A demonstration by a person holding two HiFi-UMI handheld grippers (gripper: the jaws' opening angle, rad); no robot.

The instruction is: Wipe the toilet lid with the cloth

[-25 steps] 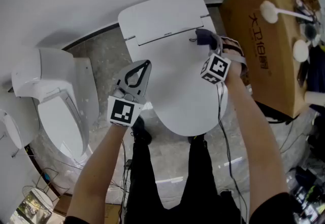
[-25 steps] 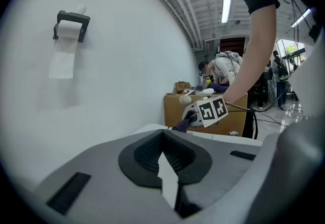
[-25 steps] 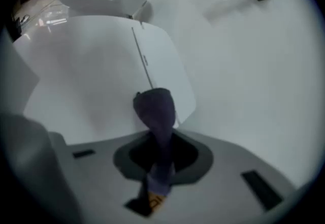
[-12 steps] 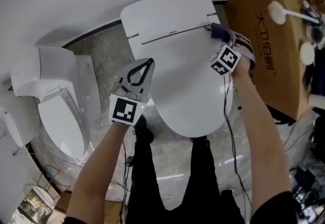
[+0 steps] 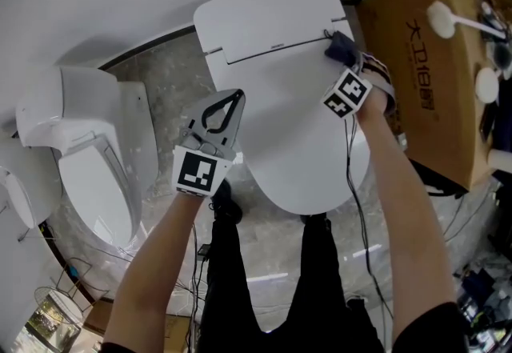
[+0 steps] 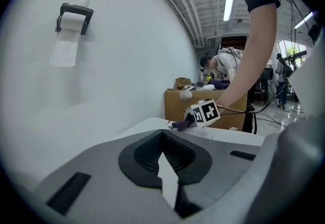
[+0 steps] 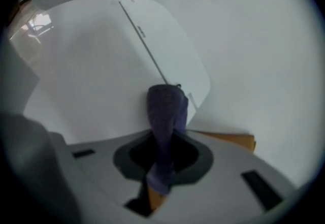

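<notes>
While clamped between the jaws of the right gripper (image 5: 349, 59), pressed flat to the toilet lid (image 5: 292, 131) at its 2 o'clock corner, just beside the hinge seam: one purple cloth (image 5: 339, 43).

Item 1. Purple cloth (image 7: 165, 116). Bunched into a narrow roll in the right gripper view, running from between the jaws out to the lid surface; far end touching the lid.

Item 2. Right gripper (image 7: 161, 167). Jaws closed narrow on the cloth. Pointing toward 11 o'clock in the head view; marker cube uppermost.

Item 3. Left gripper (image 5: 233, 98). Jaws brought together at the tips, nothing between them. Placed at the lid's 9 o'clock edge, pointing toward 1 o'clock; contact with the lid not possible to tell.

Item 4. Toilet lid. White, closed, glossy. Well apart from the left gripper's tips: the cloth.

Item 5. Cardboard box (image 5: 428, 71). Brown, at 3 o'clock of the toilet, just beside it.

Item 6. Second toilet (image 5: 96, 159). White, seat showing, at 9 o'clock of the first, on grey stone floor (image 5: 172, 79).

Item 7. Toilet roll holder (image 6: 72, 14). Wall-mounted, paper hanging down, at 10 o'clock in the left gripper view.
</notes>
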